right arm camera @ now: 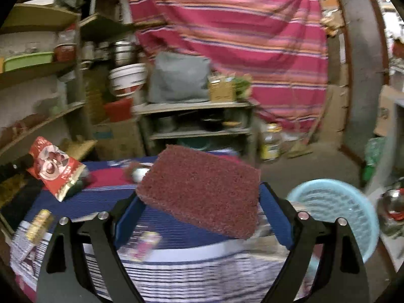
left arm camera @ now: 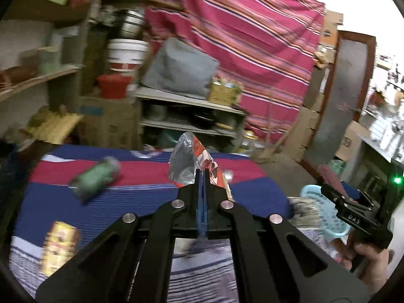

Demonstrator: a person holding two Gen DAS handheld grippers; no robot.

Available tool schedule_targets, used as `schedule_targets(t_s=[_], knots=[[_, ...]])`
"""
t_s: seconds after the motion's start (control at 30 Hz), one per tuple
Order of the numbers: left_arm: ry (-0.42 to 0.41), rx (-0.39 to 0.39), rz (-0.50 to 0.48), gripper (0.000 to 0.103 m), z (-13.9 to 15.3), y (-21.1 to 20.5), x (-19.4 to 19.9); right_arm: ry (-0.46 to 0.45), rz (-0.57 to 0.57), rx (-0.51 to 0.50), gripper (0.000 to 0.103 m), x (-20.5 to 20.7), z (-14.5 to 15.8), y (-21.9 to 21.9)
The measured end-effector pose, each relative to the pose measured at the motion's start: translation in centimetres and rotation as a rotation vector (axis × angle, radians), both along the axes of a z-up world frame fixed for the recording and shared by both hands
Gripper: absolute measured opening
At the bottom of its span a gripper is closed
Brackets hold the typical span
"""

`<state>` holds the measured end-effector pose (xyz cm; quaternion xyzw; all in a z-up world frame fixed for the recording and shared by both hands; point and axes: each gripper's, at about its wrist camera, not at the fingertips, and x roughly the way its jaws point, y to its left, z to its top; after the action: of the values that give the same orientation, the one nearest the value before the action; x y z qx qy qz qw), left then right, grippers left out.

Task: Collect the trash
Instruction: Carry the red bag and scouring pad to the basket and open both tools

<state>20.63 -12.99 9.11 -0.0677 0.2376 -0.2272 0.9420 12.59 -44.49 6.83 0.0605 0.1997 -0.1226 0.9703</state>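
My left gripper (left arm camera: 202, 176) is shut on a red and silver snack wrapper (left arm camera: 192, 159), which hangs in the air above the table; the same wrapper (right arm camera: 55, 169) shows at the left of the right wrist view. My right gripper (right arm camera: 202, 204) stands wide, and its blue pads (right arm camera: 131, 214) clamp a maroon scrub sponge (right arm camera: 202, 192) held tilted over the table's near edge. From the left wrist view, the right gripper (left arm camera: 338, 194) hovers by a light blue plastic basket (left arm camera: 325, 217). Blurred on the striped cloth lie a green packet (left arm camera: 96, 179) and a yellow box (left arm camera: 59, 247).
The table wears a blue, red and white striped cloth (right arm camera: 176, 265). The light blue basket (right arm camera: 338, 217) stands on the floor to its right. Another small packet (right arm camera: 146, 247) lies near the front edge. Behind are cluttered shelves (right arm camera: 199, 106) and a hanging striped sheet (right arm camera: 240, 38).
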Motion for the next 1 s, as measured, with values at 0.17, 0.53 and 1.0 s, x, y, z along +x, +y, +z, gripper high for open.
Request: schedule_targets(t_s=[0.17,0.53,1.0], knots=[[-0.015,-0.013,-0.143,0.0,1.0,-9.5,-0.3,0.013,-0.278,-0.084,0.087,-4.6,0.8,-8.8],[-0.012,0.086,-0.45,0.0,-2.1,-32.7,-0.4,0.018,-0.458,0.067,0.087,-8.8,-3.2,-21.2],[0.062,0.153,-0.505,0.0,-6.2,-38.7,1.5,0.029,-0.392,0.108,0.087,-6.4,-5.4,-20.5]])
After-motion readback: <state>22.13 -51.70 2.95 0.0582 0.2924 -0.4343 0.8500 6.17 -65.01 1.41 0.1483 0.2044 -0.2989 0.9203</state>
